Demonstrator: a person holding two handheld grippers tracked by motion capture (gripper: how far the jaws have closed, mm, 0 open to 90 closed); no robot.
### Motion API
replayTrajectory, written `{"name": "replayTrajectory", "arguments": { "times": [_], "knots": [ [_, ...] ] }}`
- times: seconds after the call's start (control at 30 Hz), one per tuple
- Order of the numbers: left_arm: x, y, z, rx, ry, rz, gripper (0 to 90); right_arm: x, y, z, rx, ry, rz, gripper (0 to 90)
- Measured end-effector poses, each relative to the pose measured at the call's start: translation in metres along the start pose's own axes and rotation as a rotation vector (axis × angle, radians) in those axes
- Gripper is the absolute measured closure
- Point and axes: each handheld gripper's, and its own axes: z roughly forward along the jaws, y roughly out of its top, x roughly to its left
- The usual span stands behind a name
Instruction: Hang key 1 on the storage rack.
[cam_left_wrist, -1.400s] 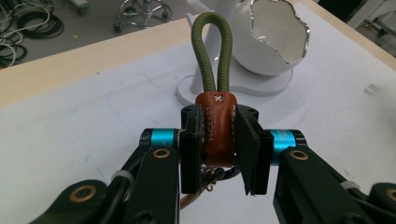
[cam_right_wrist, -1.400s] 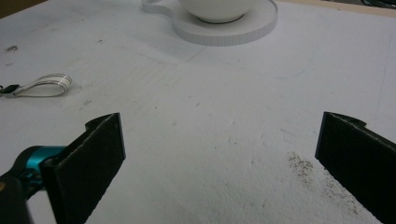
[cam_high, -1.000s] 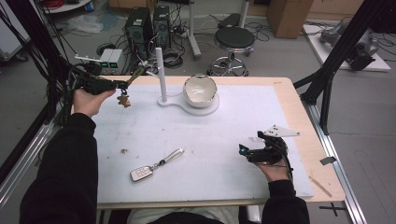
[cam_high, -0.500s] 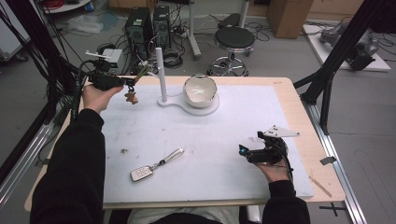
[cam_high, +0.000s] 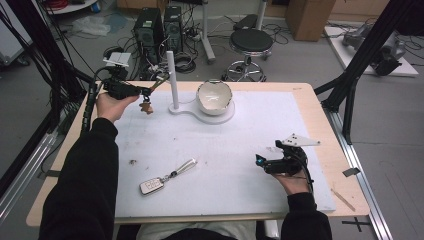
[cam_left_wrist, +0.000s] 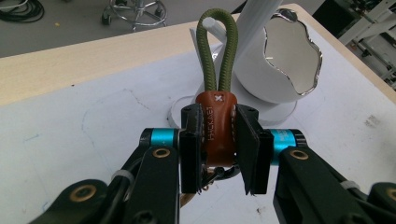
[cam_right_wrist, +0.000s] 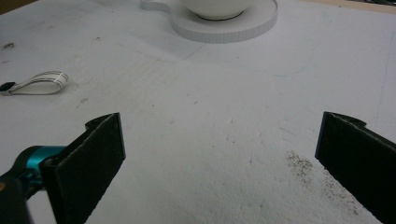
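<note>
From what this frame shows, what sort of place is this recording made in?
Most likely a lab or workshop: desktop computer towers and loose cables on the floor, a black frame strut beside the table, and a rolling stool behind.

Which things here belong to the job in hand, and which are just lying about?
Part of the job:
- left gripper, shut on the keychain
- white peg stand

Just lying about:
- car key with strap
- white bowl
- right gripper, open above the table mat
</note>
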Motion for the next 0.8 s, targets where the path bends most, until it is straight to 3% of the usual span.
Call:
{"name": "replayTrajectory", "arguments": {
  "times": [0.33, 0.43, 0.47, 0.6, 0.73, 0.77, 0.8],
  "knots": [
    [-0.005, -0.003, 0.017, 0.017, 0.019, 0.027, 72.0, 0.001, 0.001, -0.001, -0.001, 0.002, 0.001, 0.5],
    [-0.006, -0.005, 0.022, 0.027, 0.027, 0.083, 71.8, 0.001, 0.0, -0.001, -0.001, 0.002, -0.001, 0.4],
    [-0.009, -0.006, 0.026, 0.031, 0.053, 0.128, 71.7, 0.001, 0.0, 0.0, -0.003, 0.001, -0.003, 0.4],
    [-0.011, -0.008, 0.031, 0.041, 0.064, 0.139, 71.1, 0.002, 0.0, -0.002, -0.001, -0.002, 0.0, 0.4],
    [-0.012, -0.007, 0.031, 0.052, 0.055, 0.117, 68.5, 0.001, 0.0, -0.002, -0.002, -0.004, -0.004, 0.5],
    [-0.011, -0.007, 0.03, 0.052, 0.051, 0.111, 67.1, 0.001, 0.0, -0.002, -0.003, -0.003, -0.003, 0.5],
    [-0.011, -0.006, 0.028, 0.046, 0.042, 0.097, 58.7, 0.001, 0.0, -0.003, -0.003, -0.003, -0.001, 0.4]
  ]
}}
